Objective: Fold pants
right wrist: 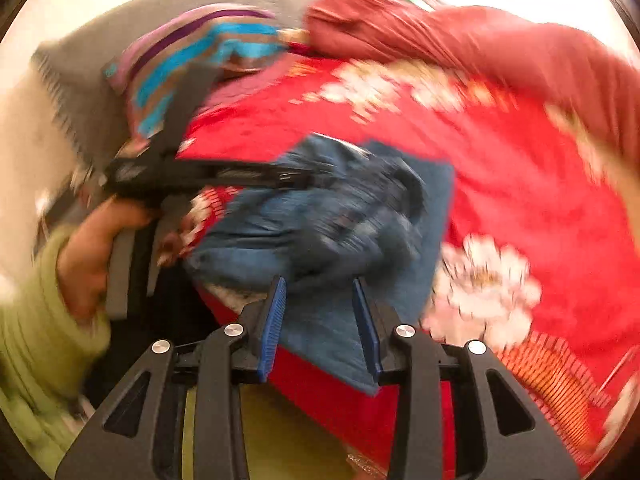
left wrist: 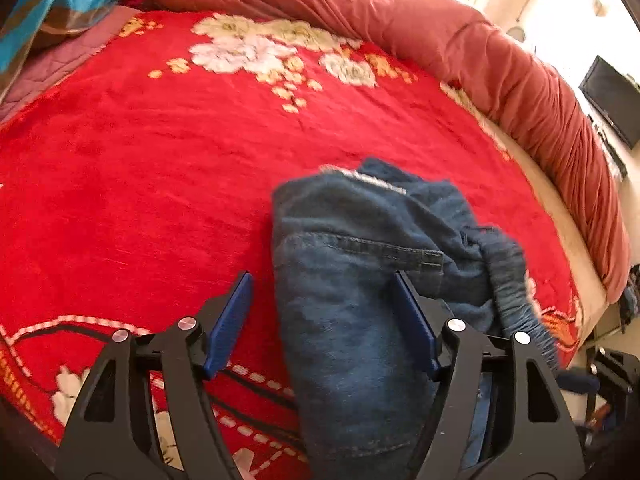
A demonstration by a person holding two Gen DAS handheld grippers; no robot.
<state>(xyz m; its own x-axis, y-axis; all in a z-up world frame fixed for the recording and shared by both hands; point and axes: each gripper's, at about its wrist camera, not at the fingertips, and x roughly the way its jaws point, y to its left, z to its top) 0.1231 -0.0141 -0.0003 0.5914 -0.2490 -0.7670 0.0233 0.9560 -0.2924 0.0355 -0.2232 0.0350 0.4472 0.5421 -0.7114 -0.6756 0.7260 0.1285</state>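
Blue denim pants lie bunched on the red flowered blanket. My left gripper hovers over their near end with its jaws wide apart; the denim runs up between the blue pads, and red blanket shows between it and the left pad. The elastic waistband is blurred and stretches toward the lower right. In the blurred right wrist view, my right gripper has a flap of the pants filling the narrow gap between its pads. A hand in a green sleeve holds the left gripper above the denim.
A rust-red quilt is rolled along the far and right sides of the bed. A striped blanket lies at the far left corner. A dark screen stands off the bed at the right. The bed's near edge is under my right gripper.
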